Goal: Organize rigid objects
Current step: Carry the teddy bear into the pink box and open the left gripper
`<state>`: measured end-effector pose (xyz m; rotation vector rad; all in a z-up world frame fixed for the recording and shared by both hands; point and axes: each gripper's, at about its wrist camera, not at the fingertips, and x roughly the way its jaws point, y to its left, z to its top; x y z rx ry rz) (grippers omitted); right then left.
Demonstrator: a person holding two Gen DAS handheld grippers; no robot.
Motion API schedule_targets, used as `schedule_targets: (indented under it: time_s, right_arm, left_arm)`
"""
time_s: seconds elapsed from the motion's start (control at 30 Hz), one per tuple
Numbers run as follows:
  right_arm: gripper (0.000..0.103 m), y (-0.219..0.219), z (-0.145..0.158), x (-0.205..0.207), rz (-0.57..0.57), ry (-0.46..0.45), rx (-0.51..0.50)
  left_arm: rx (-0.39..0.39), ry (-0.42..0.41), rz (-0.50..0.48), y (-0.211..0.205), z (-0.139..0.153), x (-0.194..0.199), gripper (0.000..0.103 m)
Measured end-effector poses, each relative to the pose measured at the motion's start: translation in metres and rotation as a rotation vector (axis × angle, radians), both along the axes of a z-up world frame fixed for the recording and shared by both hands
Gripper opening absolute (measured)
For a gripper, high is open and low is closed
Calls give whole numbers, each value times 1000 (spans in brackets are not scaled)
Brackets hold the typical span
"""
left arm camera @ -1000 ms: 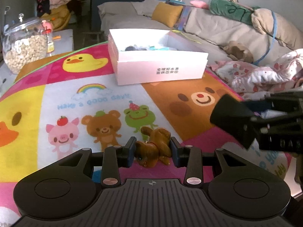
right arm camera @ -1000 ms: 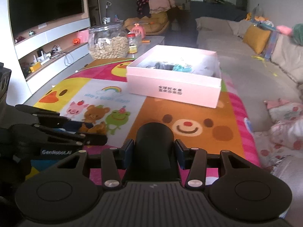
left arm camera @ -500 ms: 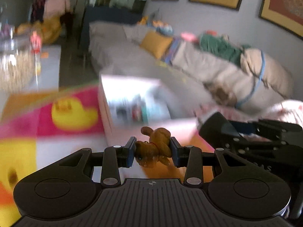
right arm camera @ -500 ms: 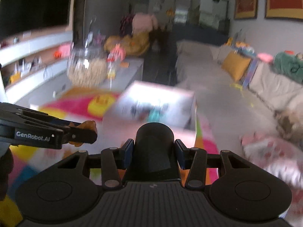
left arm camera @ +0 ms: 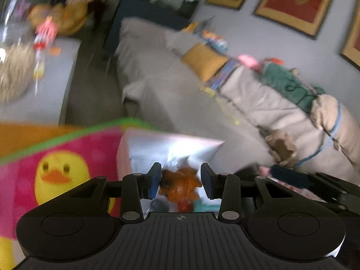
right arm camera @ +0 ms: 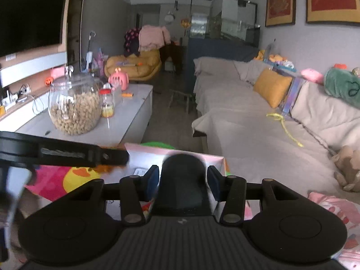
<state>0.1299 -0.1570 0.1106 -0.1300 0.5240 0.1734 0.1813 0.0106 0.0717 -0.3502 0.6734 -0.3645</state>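
Observation:
My left gripper (left arm camera: 180,181) stands over the open white box (left arm camera: 144,145). Its jaws are spread wider than the brown toy dog (left arm camera: 180,184), which is between them, blurred, touching the left pad and clear of the right one. My right gripper (right arm camera: 182,185) is shut on a black rounded object (right arm camera: 182,180) and is above the same box (right arm camera: 144,154). The left gripper's finger (right arm camera: 67,154) crosses the right wrist view from the left, with an orange blur of the dog (right arm camera: 105,168) under it. Small items lie in the box, mostly hidden.
The box sits on a cartoon play mat (left arm camera: 60,157) with a yellow duck. A glass jar of nuts (right arm camera: 75,110) and small bottles stand on a white table (right arm camera: 132,105) beyond. A grey sofa (right arm camera: 247,117) with cushions runs along the right.
Both grippers moved forward over the box. The left gripper's jaws opened, loosening from the toy dog. The right gripper stays shut on the black object.

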Motion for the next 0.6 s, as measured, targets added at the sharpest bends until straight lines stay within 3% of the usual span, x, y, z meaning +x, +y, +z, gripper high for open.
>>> schedule_targets:
  time_s: [0.13,0.3,0.37,0.5,0.6]
  right_arm:
    - [58,5,-12,1,16,11,-27]
    - [58,8,-18,-1,19,21,-27]
    - [60,7,-18,-6,7,29,-16]
    - [75,-9,-25,-31,-46,65,58]
    - [75,-14,-46,-58,-39,133,60]
  left_arm:
    - [17,-6,19,6,-11,-3,42]
    - [61,-52,19,7,1,-23,42]
    - [145,-83,33,8,7,-43,42]
    - [348,-157,80,1,-1,-100,42]
    - [412,-102,76,-1,-28,-139,42]
